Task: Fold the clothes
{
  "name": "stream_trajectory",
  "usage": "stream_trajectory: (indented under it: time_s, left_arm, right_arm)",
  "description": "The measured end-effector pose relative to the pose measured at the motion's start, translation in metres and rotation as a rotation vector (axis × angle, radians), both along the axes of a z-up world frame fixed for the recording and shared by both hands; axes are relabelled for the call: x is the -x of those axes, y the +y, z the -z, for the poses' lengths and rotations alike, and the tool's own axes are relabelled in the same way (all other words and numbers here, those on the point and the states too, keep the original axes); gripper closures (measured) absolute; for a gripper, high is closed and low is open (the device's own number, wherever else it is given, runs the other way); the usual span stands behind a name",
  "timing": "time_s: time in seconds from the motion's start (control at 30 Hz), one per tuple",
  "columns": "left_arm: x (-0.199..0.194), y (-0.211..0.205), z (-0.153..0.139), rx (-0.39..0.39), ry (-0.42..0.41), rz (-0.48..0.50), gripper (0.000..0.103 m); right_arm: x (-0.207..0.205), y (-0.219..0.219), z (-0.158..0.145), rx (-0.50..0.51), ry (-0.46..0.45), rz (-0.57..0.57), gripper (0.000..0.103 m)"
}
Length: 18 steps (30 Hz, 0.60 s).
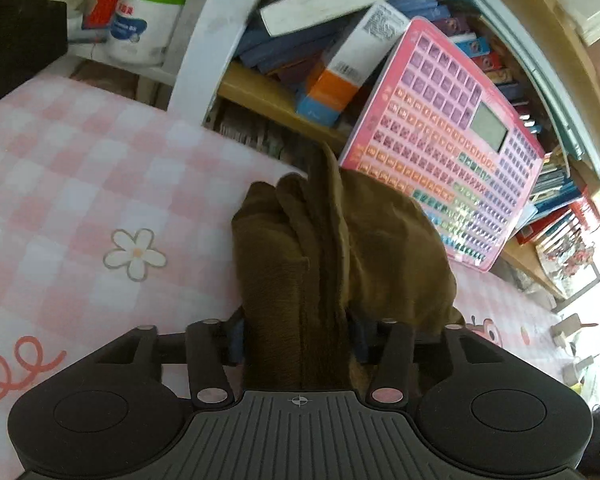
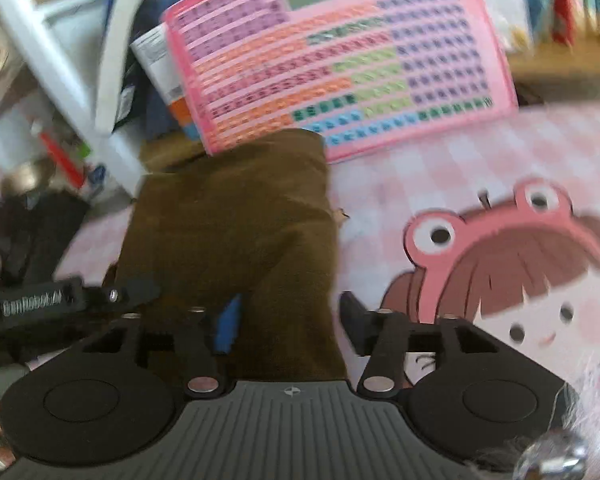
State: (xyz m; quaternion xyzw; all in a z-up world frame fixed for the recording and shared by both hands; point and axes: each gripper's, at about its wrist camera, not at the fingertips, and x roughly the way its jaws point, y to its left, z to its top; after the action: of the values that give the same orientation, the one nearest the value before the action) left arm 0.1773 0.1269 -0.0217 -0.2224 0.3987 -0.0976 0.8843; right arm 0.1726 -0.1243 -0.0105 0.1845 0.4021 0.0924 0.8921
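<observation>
A: Garment orientation?

B: The brown fleece garment (image 1: 340, 248) lies on the pink checked sheet (image 1: 80, 160), long axis running straight away from both grippers toward the pink keyboard toy (image 1: 452, 152). Its far end touches or overlaps that toy's lower edge in the right wrist view.

A: Gripper poses?

B: Both point forward and downward over the near end of the cloth. The left gripper (image 1: 296, 336) straddles a bunched ridge of fabric; the right gripper (image 2: 288, 320) sits over the flatter right-hand strip, and the left unit shows beside it, away from the toy.

A: Fingers?

B: Right: jaws parted, blue pad (image 2: 228, 320) on the cloth, the other finger clear of its edge and over the sheet; nothing clamped. Left: jaws parted about the fabric between them, but whether the pads press it, cannot tell.

A: Cloth appearance?

B: Dark olive-brown, plush nap. Left view: folded lengthwise, layers gathered, one fold standing up toward the toy. Right view: smooth, roughly rectangular, blurred.
</observation>
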Motion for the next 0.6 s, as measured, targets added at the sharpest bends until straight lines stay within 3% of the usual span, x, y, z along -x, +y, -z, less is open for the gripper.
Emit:
stream_trajectory:
  time_s: [0.17, 0.27, 0.33, 0.43, 0.5, 0.6]
  left_arm:
    - [0.021, 0.006, -0.009, -0.013, -0.038, 0.001, 0.05]
    - [0.039, 0.012, -0.013, 0.006, -0.05, -0.005, 0.051]
    - [0.049, 0.016, -0.011, 0.036, -0.029, -0.015, 0.055]
    - [0.061, 0.017, -0.008, 0.065, -0.014, -0.025, 0.07]
    - [0.064, 0.015, -0.009, 0.045, -0.018, -0.027, 0.074]
    - [0.058, 0.014, -0.012, 0.021, -0.019, -0.036, 0.074]
  right_arm:
    - [0.012, -0.011, -0.005, -0.03, 0.015, 0.02, 0.045]
    - [0.026, -0.015, -0.007, -0.03, 0.019, 0.005, 0.049]
    - [0.037, -0.018, -0.005, -0.041, 0.029, -0.001, 0.06]
    - [0.052, -0.02, 0.0, -0.09, 0.039, -0.001, 0.078]
    - [0.056, -0.018, 0.002, -0.113, 0.04, -0.002, 0.085]
    - [0.055, -0.013, 0.0, -0.113, 0.047, -0.012, 0.085]
